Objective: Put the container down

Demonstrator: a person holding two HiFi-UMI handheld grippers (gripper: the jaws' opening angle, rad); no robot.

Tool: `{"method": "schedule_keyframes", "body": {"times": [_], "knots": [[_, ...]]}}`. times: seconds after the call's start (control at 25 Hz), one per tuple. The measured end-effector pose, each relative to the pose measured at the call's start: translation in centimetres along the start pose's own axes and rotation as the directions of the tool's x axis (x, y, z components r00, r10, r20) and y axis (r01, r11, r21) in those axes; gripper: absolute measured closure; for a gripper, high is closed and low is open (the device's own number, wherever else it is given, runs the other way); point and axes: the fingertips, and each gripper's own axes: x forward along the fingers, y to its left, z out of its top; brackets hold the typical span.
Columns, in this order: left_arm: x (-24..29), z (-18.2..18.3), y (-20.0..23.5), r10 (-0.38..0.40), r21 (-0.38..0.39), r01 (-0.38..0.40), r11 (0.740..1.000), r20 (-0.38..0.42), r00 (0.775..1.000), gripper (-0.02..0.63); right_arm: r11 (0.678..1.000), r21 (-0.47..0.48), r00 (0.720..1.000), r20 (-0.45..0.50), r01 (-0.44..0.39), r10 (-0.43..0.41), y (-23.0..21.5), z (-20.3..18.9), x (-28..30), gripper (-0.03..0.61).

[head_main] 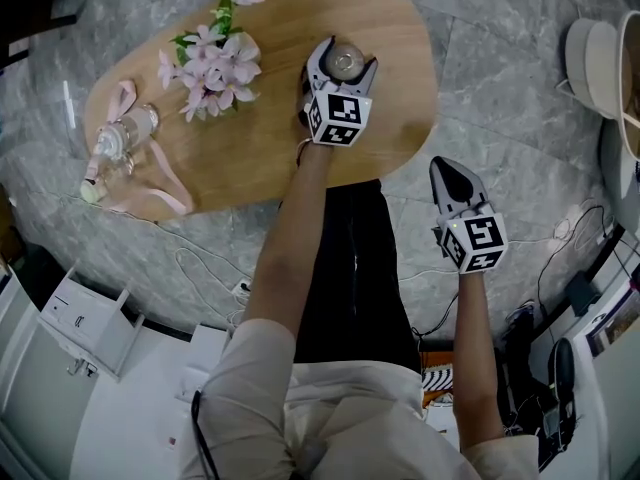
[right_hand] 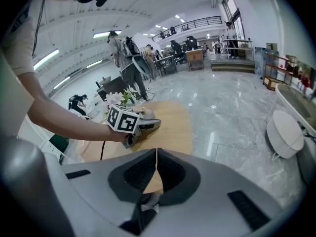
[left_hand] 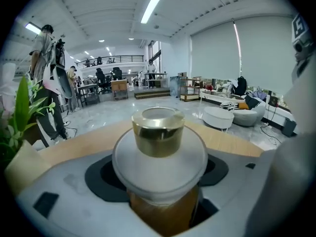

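Note:
A container [head_main: 346, 64] with a gold cap, a frosted white shoulder and an amber body [left_hand: 159, 132] sits between the jaws of my left gripper [head_main: 345, 56], which is shut on it. It is held upright over the far right part of the oval wooden table [head_main: 250, 158]; whether its base touches the wood is hidden. In the left gripper view the left gripper [left_hand: 160, 176] clasps it just below the shoulder. My right gripper [head_main: 451, 166] hangs over the marble floor beyond the table's near right edge, shut with nothing in it [right_hand: 156, 157].
A bunch of pink flowers [head_main: 213, 63] lies at the table's far middle. A small clear bottle [head_main: 128, 130] with a pink ribbon [head_main: 165, 183] rests at the left end. White round seats [head_main: 592, 63] stand on the floor at the right, and cables [head_main: 560, 238] trail there.

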Motion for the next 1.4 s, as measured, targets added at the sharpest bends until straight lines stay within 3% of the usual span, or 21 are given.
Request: {"method": "schedule_keyframes", "body": {"times": [0.28,0.68,1.16,1.4], "knots": [[-2.2,-0.5,0.3,0.061,-0.053,-0.060,0.997,0.002,0.998,0.281,1.000,-0.022,1.000,0.000,-0.012,0.012,0.4,-0.5,-0.7,0.509],[-6.8,0.6,0.4,0.018,-0.065,-0.020,0.998,-0.036,0.999,0.281,0.999,-0.040,1.000,0.028,-0.013,0.014,1.7,1.5,-2.3,0.509],[-17.6,7.7,0.2,-0.017,-0.070,0.015,0.997,-0.023,1.000,0.281,0.998,-0.012,0.990,0.132,0.054,-0.052,3.2,7.8,-7.9,0.509],[-23.9,11.7,-2.1,-0.020,-0.126,0.023,0.992,0.019,1.000,0.281,1.000,-0.028,0.982,0.188,0.014,-0.008,7.2,11.6,-9.8,0.509]]}}
